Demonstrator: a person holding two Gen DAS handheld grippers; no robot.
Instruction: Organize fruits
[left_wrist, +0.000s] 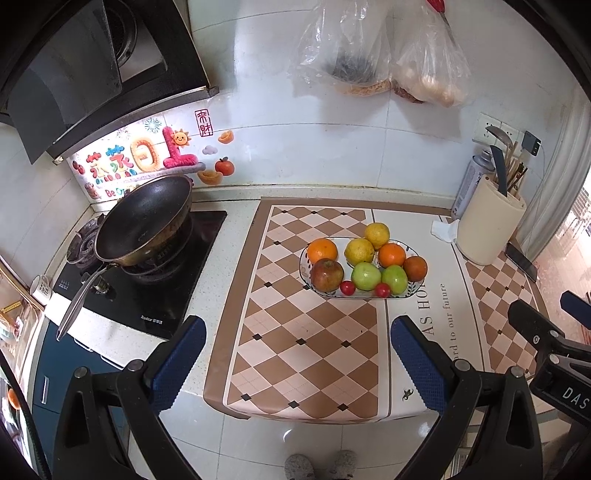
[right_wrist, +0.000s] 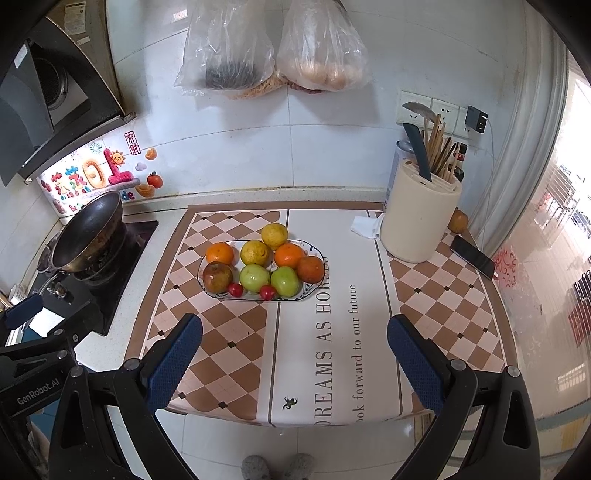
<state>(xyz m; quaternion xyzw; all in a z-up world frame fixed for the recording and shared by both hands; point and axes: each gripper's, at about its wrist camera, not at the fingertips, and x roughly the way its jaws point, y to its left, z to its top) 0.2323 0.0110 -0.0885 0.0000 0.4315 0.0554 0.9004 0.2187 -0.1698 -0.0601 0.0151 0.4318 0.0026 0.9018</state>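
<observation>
At twelve o'clock on table (right_wrist: 332, 350): fruits heaped in oval plate (right_wrist: 317, 286); left gripper (left_wrist: 297, 352) and right gripper (right_wrist: 295, 349) wide, empty. Fits heaped or awaiting sorting.

Showing left gripper (left_wrist: 298, 334): black plastic arms, blue dimpled fingers (left_wrist: 180, 356), silver pivot screws, lower frame. Showing right gripper (right_wrist: 294, 332): same black arms, blue textured pads (right_wrist: 415, 356). Reading "GenRobot.AI" in white, lower left of right view; "DAS" at right edge of left view. Wearing grey fuzzy slippers (right_wrist: 277, 466), bottom centre.
</observation>
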